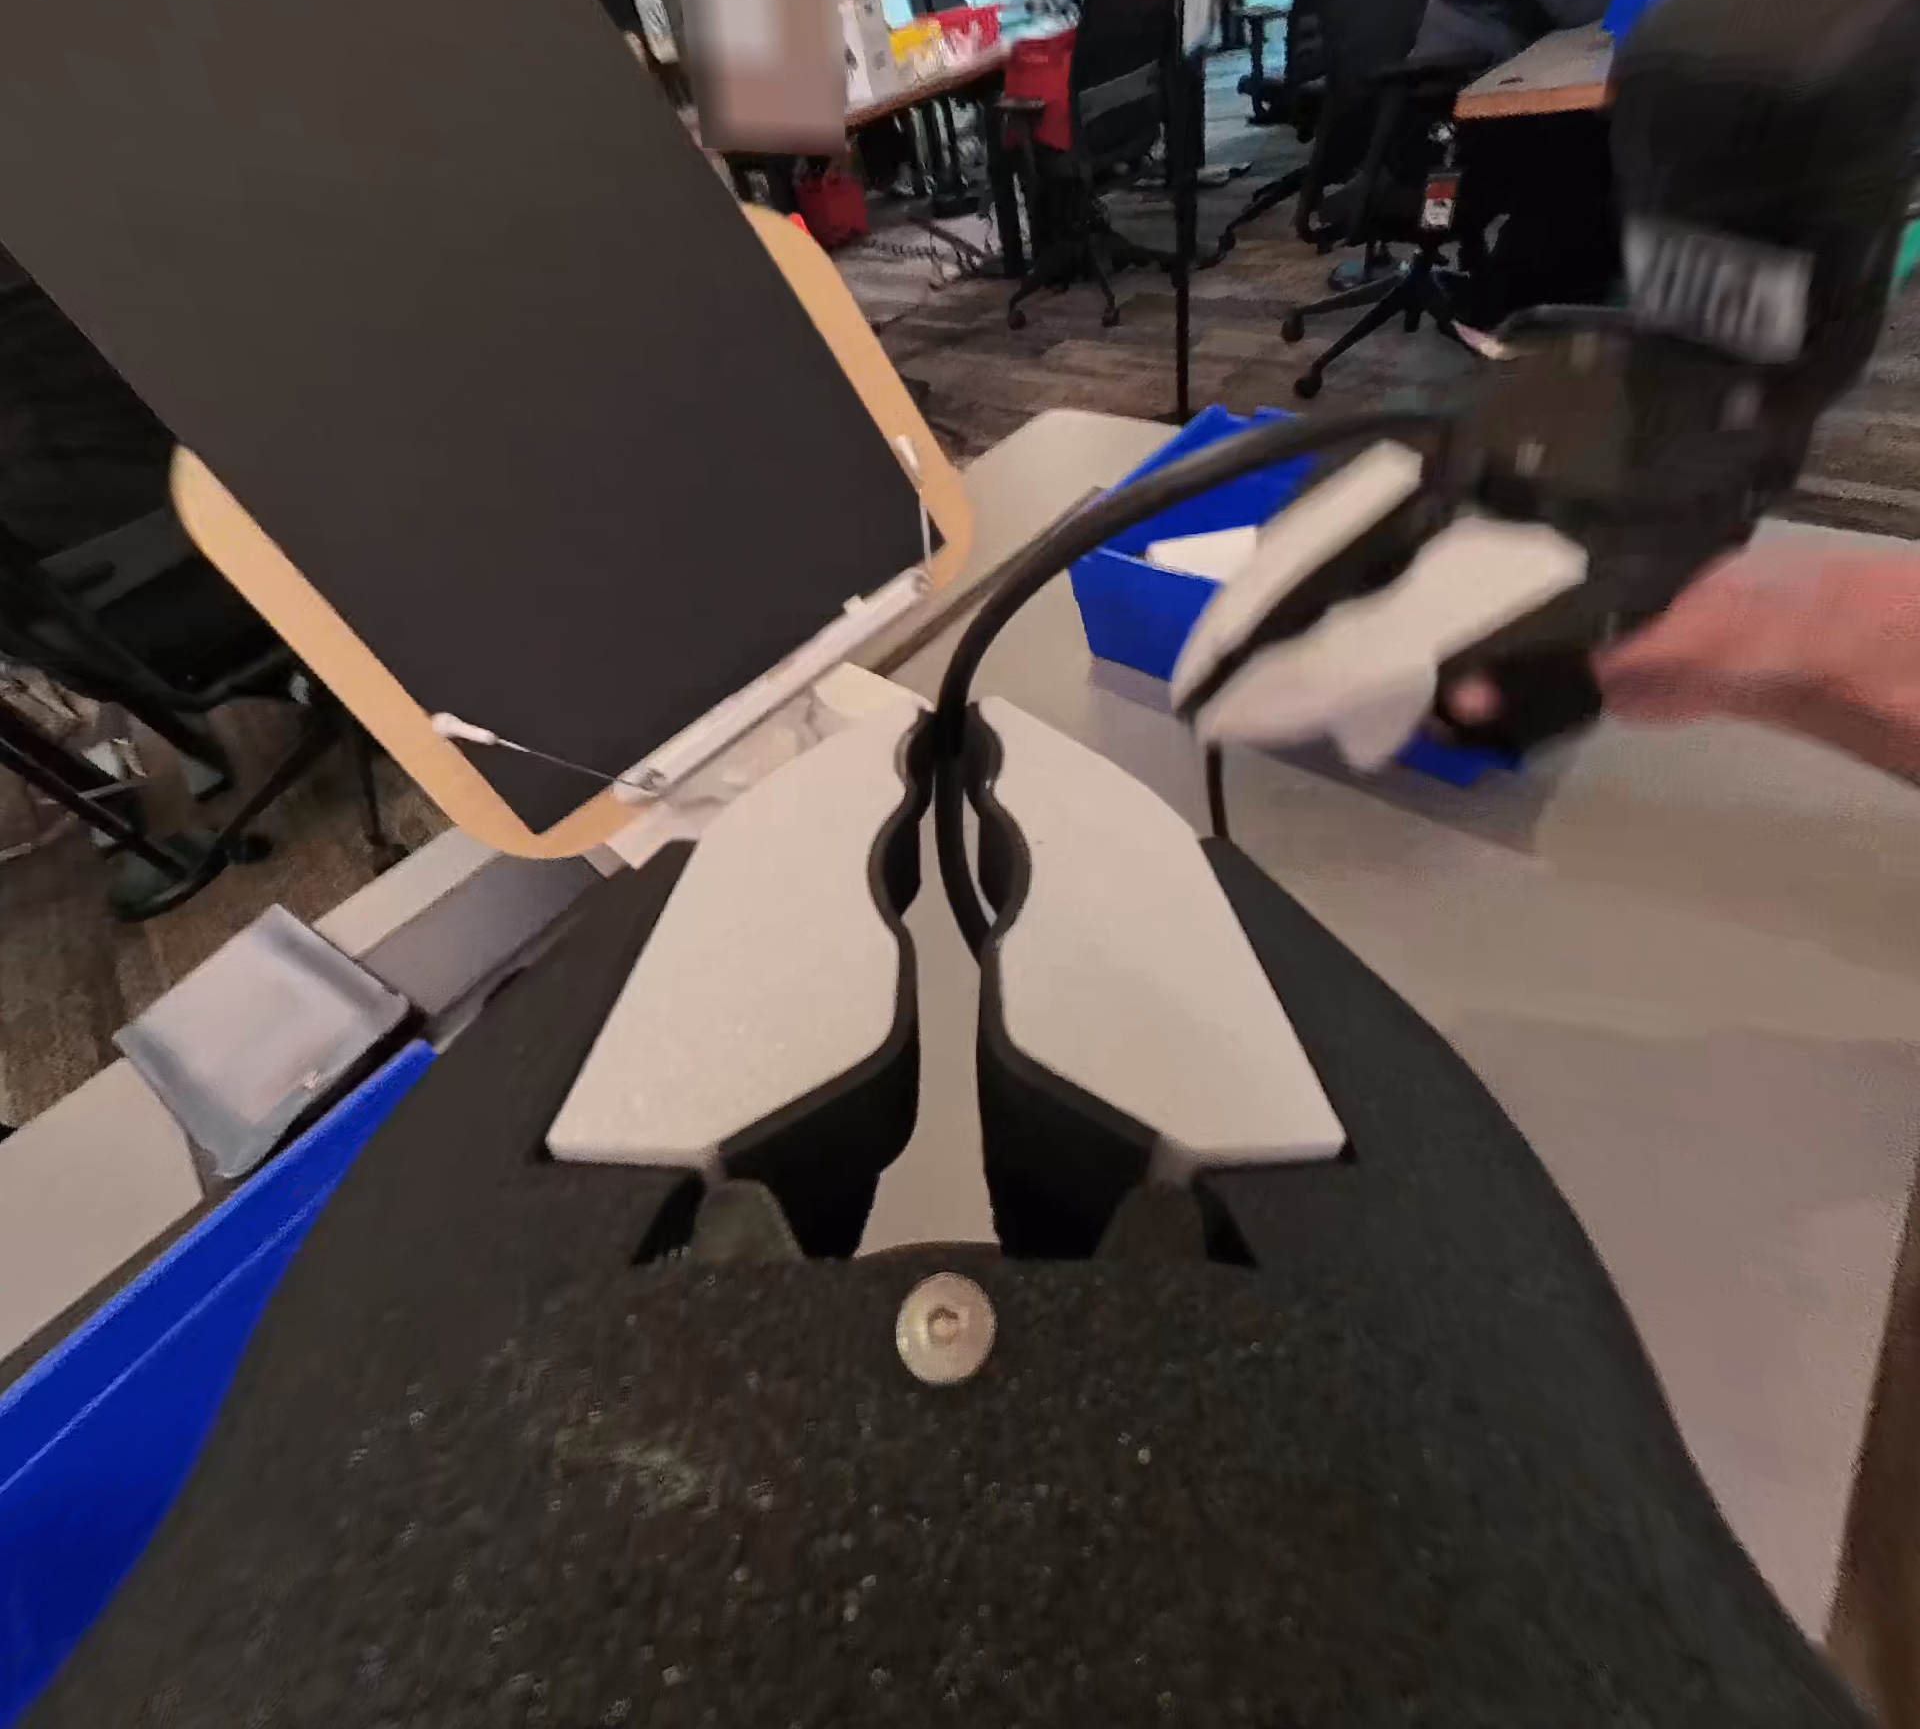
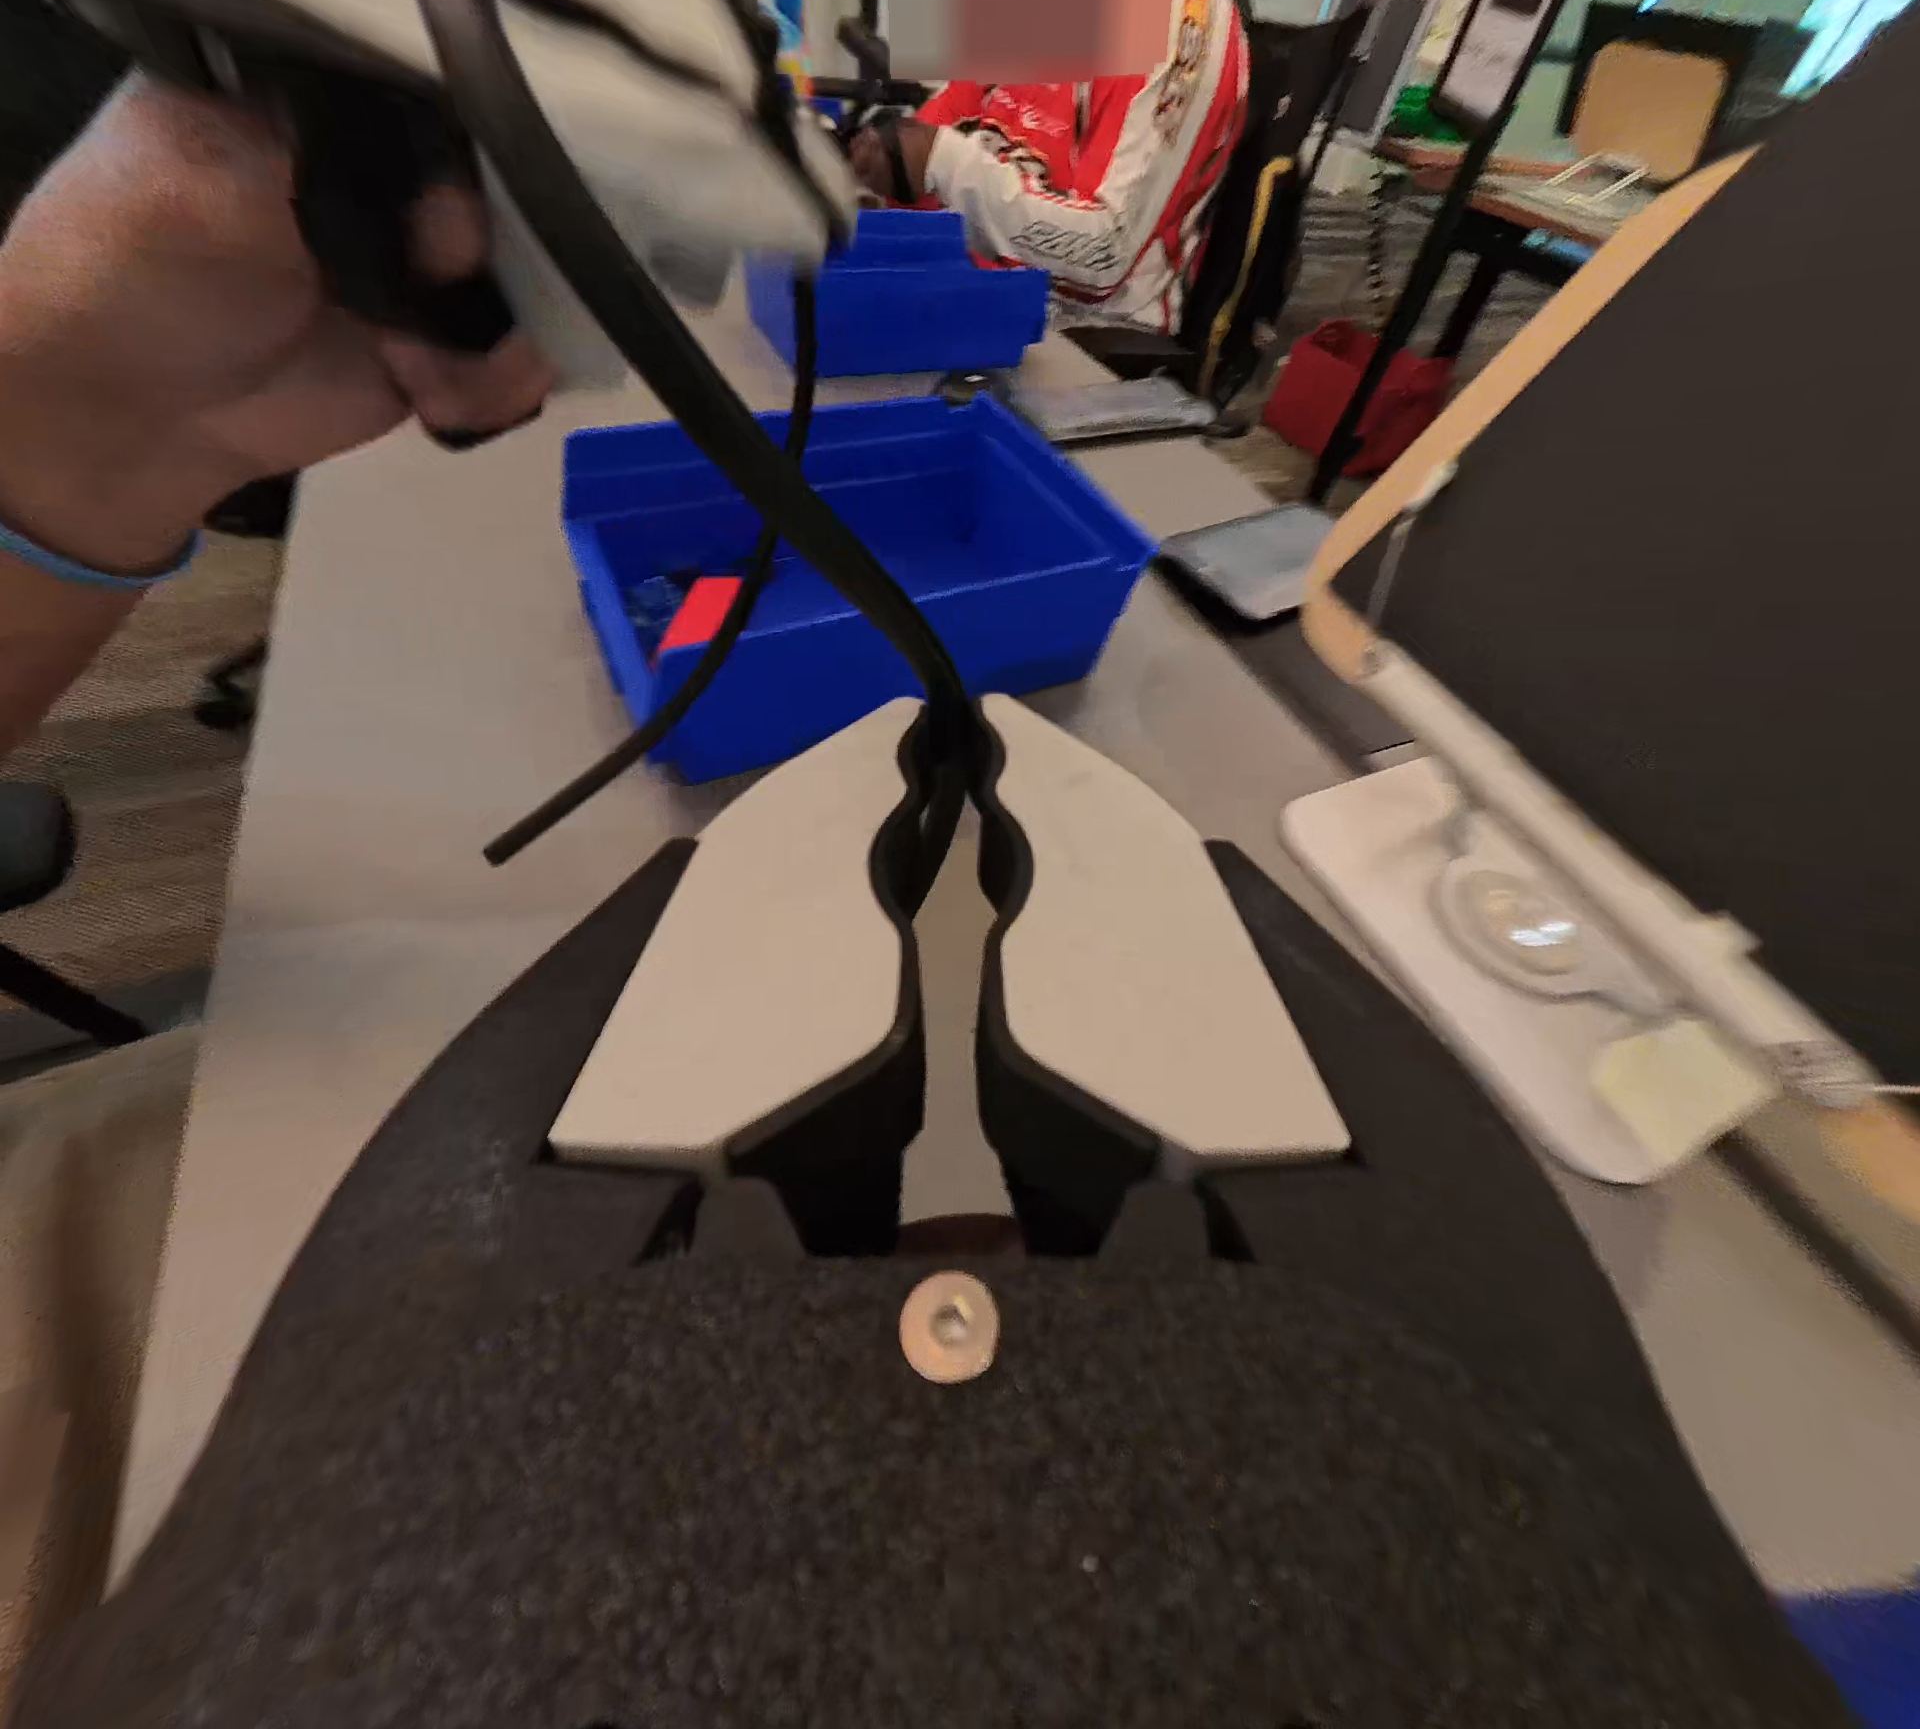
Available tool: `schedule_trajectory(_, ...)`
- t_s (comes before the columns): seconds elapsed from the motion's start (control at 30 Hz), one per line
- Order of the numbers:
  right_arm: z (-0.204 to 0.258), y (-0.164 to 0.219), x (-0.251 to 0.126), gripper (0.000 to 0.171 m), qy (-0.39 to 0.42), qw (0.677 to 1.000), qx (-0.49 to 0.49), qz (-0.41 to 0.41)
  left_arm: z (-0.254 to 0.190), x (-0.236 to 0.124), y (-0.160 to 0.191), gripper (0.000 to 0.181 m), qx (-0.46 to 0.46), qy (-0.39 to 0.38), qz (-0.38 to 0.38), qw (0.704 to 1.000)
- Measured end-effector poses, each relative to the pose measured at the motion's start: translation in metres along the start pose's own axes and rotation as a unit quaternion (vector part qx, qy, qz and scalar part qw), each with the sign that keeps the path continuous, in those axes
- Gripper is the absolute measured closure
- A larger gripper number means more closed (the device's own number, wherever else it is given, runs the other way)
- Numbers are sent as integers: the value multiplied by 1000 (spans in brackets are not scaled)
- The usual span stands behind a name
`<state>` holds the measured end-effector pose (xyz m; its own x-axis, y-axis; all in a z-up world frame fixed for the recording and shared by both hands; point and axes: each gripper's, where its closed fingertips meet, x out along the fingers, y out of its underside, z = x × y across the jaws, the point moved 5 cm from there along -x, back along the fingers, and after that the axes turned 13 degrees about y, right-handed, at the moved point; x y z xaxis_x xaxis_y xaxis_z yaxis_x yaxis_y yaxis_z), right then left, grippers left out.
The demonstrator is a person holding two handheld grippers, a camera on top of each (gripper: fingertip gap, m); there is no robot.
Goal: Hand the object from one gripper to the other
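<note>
Cable [image 1: 1049, 567] — a thin black one — arcs through the air above the grey table [image 1: 1558, 1004], pinched at both ends. The left gripper [image 1: 951, 734] has its pale fingers [image 1: 769, 931] drawn almost together, nipping the cable right at the tips. The right gripper [image 2: 951, 734] does the same in its own view, its jaws nearly closed on the flat black strand, a loose end [image 2: 582, 796] trailing down toward the tabletop. From the left wrist view the right gripper is blurred, so its grip there is hard to judge. Behind the cable sits a blue bin [image 2: 1039, 578] — a red block [image 2: 701, 614] lies inside it. A black board with a tan rim [image 1: 416, 277] leans nearby.
</note>
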<state>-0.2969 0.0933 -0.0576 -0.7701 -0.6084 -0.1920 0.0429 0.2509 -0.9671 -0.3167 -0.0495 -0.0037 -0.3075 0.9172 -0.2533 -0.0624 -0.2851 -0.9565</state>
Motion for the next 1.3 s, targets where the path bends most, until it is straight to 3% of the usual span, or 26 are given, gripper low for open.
schedule_trajectory(0.1, -32, -57, -17, 166, 47, 997, -64, -5, 5, 4, 7, 176, -22, 9, -2, 1000)
schedule_trajectory(0.27, -69, -147, -31, 166, 100, 984, -145, -3, 3, 13, 15, 156, -60, 55, -1, 997)
schedule_trajectory(0.53, -77, -232, -46, 166, 57, 985, -152, -52, -5, 20, 20, 154, -55, 102, -3, 993)
schedule_trajectory(0.87, -52, -245, -52, 167, -47, 988, -116, -96, -41, 35, 7, 132, -30, 201, -66, 977)
schedule_trajectory(1.03, -38, -243, -47, 166, -82, 986, -104, -99, -56, 57, 18, 129, -12, 209, -27, 977)
schedule_trajectory(1.1, -33, -242, -46, 166, -88, 985, -106, -100, -61, 63, 22, 143, 2, 206, -19, 978)
schedule_trajectory(1.13, -32, -241, -45, 166, -87, 985, -111, -97, -62, 65, 24, 170, 8, 206, -13, 978)
schedule_trajectory(1.17, -32, -239, -44, 166, -81, 985, -118, -94, -63, 66, 25, 177, 13, 208, -8, 978)
schedule_trajectory(1.3, -40, -230, -42, 166, -47, 987, -134, -74, -60, 64, 26, 177, 11, 196, -1, 980)
